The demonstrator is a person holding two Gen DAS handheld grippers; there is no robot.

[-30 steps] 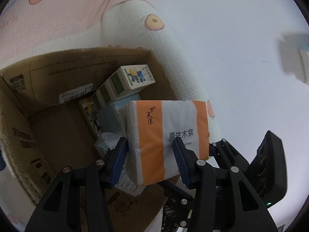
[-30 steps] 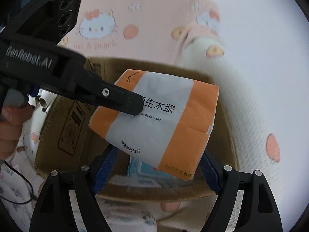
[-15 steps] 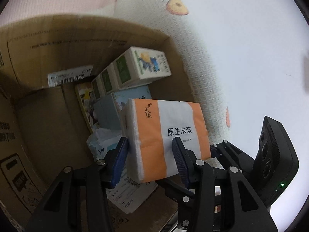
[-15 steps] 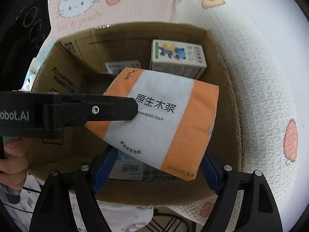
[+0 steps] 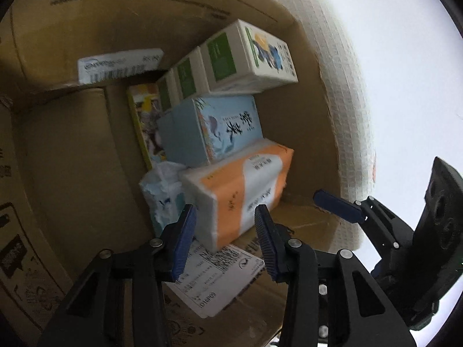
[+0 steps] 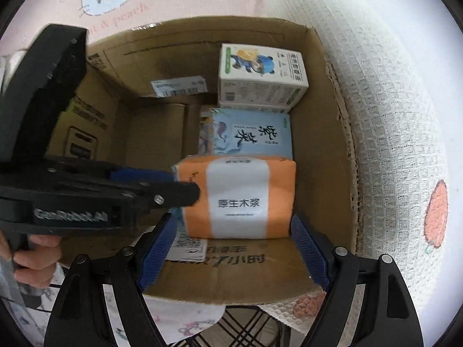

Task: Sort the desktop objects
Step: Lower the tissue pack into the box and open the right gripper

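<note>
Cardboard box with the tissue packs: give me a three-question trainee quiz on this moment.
1. True or false: the orange tissue pack lies inside the cardboard box.
2. Which item directly borders the orange tissue pack on its far side in the right wrist view? A) blue tissue box B) white carton with a cartoon bear C) shipping label
3. Fill in: the right claw has nothing gripped; its pads stand ____ of the pack.

Key: 1 true; 2 A; 3 clear
</note>
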